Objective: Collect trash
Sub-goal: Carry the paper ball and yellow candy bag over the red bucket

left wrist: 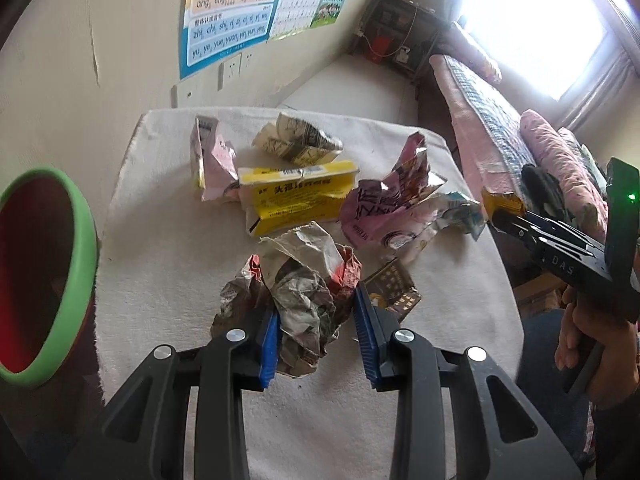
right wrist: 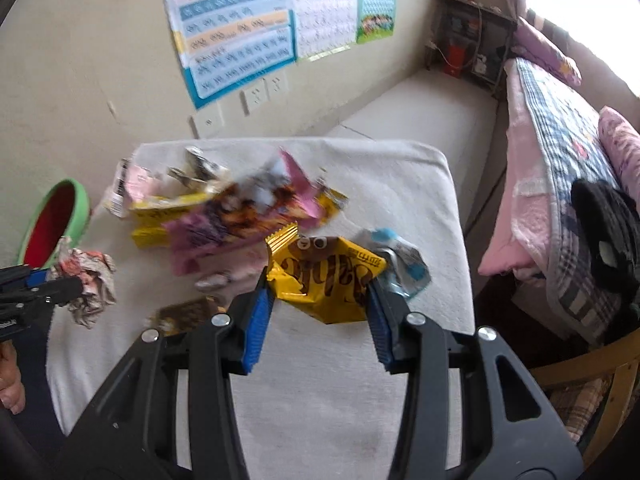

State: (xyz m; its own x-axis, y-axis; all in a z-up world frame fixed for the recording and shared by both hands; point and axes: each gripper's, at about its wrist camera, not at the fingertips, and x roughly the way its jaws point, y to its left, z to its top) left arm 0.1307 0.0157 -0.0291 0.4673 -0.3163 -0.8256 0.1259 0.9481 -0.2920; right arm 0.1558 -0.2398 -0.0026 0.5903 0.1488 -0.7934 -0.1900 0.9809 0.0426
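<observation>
Trash lies on a white cloth-covered table. My left gripper is shut on a crumpled newspaper ball, which also shows in the right wrist view. My right gripper is shut on a yellow snack wrapper; in the left wrist view that gripper is at the table's right edge. On the table lie a yellow box, a pink wrapper, a pink bag, a folded newspaper piece and a small dark packet.
A red bin with a green rim stands left of the table, also in the right wrist view. A bed with a quilt is to the right. Wall posters hang behind the table.
</observation>
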